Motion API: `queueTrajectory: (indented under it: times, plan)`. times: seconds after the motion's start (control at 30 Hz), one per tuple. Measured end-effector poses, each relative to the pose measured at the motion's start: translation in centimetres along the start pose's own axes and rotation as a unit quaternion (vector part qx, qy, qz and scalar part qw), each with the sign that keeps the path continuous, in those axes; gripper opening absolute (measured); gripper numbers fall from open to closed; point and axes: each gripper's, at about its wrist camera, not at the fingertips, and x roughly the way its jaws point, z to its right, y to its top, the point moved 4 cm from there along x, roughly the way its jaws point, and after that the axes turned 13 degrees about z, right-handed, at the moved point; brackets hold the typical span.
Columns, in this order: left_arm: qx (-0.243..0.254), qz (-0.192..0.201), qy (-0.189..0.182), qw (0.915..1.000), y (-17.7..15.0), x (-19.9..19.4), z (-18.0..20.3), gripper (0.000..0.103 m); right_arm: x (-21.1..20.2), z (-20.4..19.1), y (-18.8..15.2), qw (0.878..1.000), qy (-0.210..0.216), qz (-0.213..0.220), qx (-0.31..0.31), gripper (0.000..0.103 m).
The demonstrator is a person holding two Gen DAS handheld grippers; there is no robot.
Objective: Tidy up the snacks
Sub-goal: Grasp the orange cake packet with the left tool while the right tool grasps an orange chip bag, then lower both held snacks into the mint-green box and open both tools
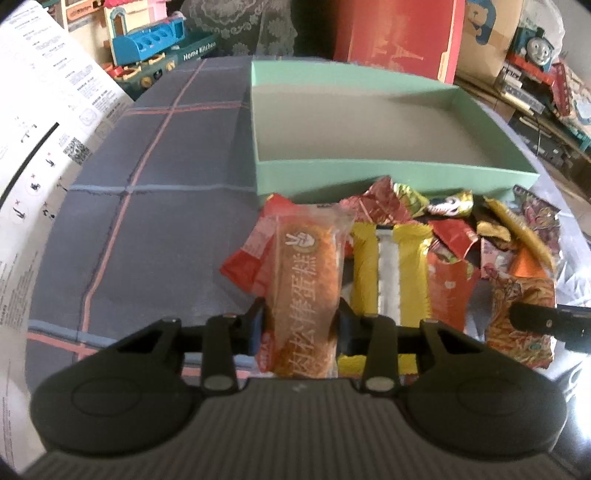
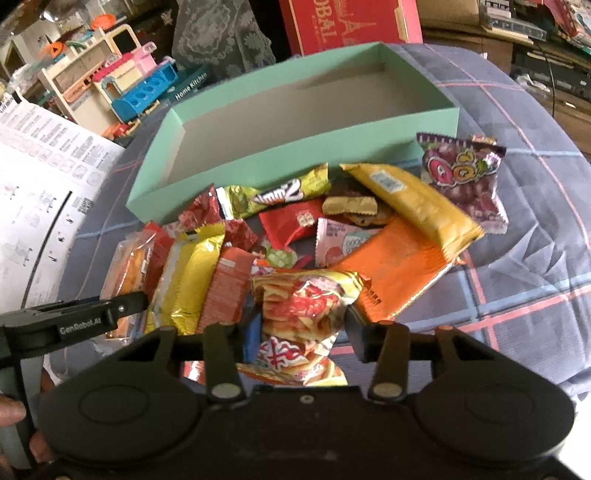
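1. The left gripper (image 1: 301,325) is clenched on a clear-wrapped orange cake bar (image 1: 308,280); both pads press its sides, and the bar runs lengthwise between the fingers, at the left edge of the snack pile.
2. The right gripper (image 2: 304,328) grasps a yellow-and-red crisp packet (image 2: 303,306) at the near edge of the pile; its foil bulges between the two pads.
3. In the right wrist view the left gripper shows as a black finger lettered "GenRobot.AI", reaching in from the left beside the cake bar.
4. The mint-green box (image 2: 280,147) stands open just behind the pile, its pale floor bare; several wrappers touch or nearly touch its near wall.
5. In the pile lie a yellow foil packet (image 2: 192,280), an orange packet (image 2: 391,273), a long golden-yellow bar (image 2: 413,206), a small red packet (image 2: 291,221) and a purple grape sweet bag (image 2: 465,177) at the far right.
6. Everything rests on a grey-blue checked cloth (image 1: 147,206) with pink and blue lines.
7. A printed instruction sheet (image 1: 37,122) lies at the left; its text is too blurred to read.
8. Toy sets (image 2: 122,85) and a red carton (image 2: 351,26) stand behind the box.
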Motion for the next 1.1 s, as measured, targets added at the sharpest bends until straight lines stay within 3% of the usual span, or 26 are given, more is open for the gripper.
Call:
queueTrajectory:
  times: [0.3, 0.5, 0.63, 0.83, 1.1]
  plan:
    - [-0.013, 0.056, -0.019, 0.9981, 3.5, -4.0, 0.0, 0.037, -2.4, 0.8, 3.7, 0.999, 0.024, 0.037, 0.009, 0.046]
    - [0.005, 0.086, -0.024, 0.9960, 7.9, -3.5, 0.6, 0.037, -1.5, 1.3, 8.4, 0.998, 0.026, 0.064, -0.002, 0.046]
    - [0.020, 0.098, -0.015, 0.9949, 11.7, -0.5, 1.2, 0.037, 0.8, 1.6, 12.8, 0.996, 0.014, 0.083, -0.023, 0.046]
    - [0.021, 0.095, 0.010, 0.9952, 16.9, 6.3, 1.2, 0.037, 6.7, 2.7, 18.8, 0.996, -0.009, 0.077, -0.045, 0.046]
    - [0.006, 0.071, 0.035, 0.9968, 20.6, 14.9, 0.0, 0.037, 16.2, 2.9, 22.7, 0.996, -0.035, 0.040, -0.075, 0.046]
